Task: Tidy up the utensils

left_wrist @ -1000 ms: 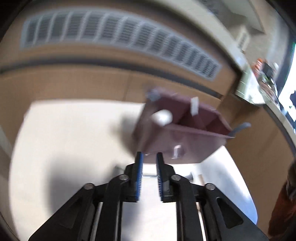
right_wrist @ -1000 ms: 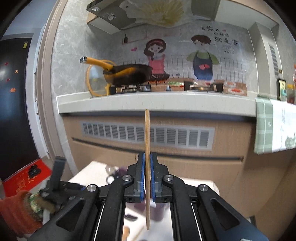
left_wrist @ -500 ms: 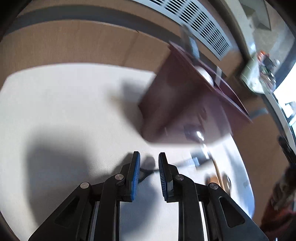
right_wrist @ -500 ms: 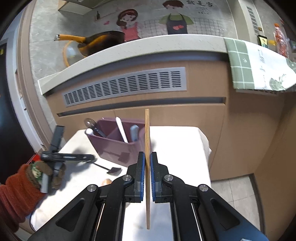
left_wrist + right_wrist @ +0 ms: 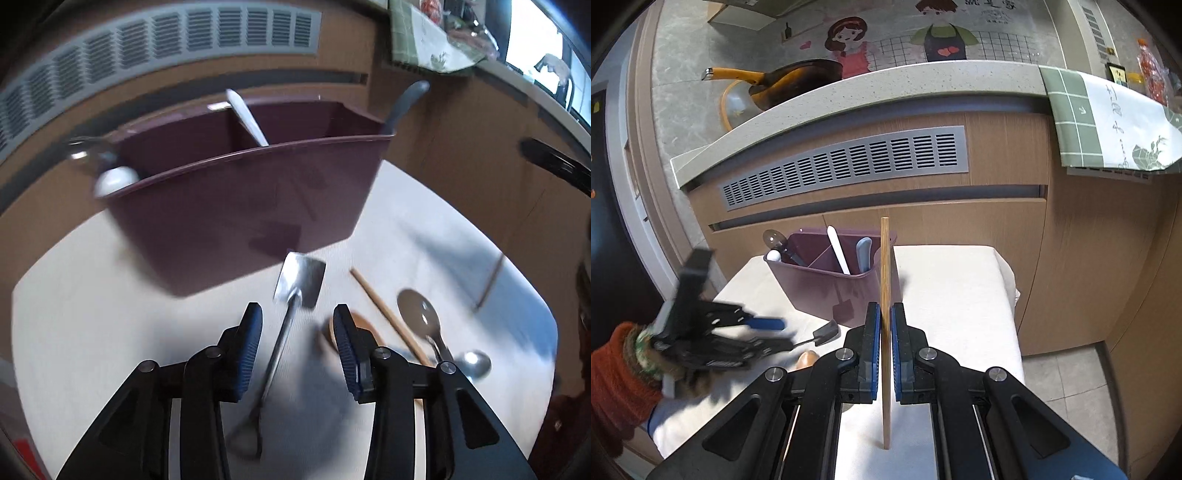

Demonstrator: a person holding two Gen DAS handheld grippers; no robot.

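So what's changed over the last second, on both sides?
The left tool swung over to the loose utensils in front of the caddy; its jaws have just been opening and now straddle the shovel spoon's handle without gripping. The right tool came down toward the table, clamped on its chopstick throughout.

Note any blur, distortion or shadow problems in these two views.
Left wrist view: motion blur smears the purple bin and the small metal spatula; the open left gripper throws a shadow on the table. Right wrist view: sharp on the chopstick in the right gripper, the other gripper blurred; fisheye bends the counter edge.
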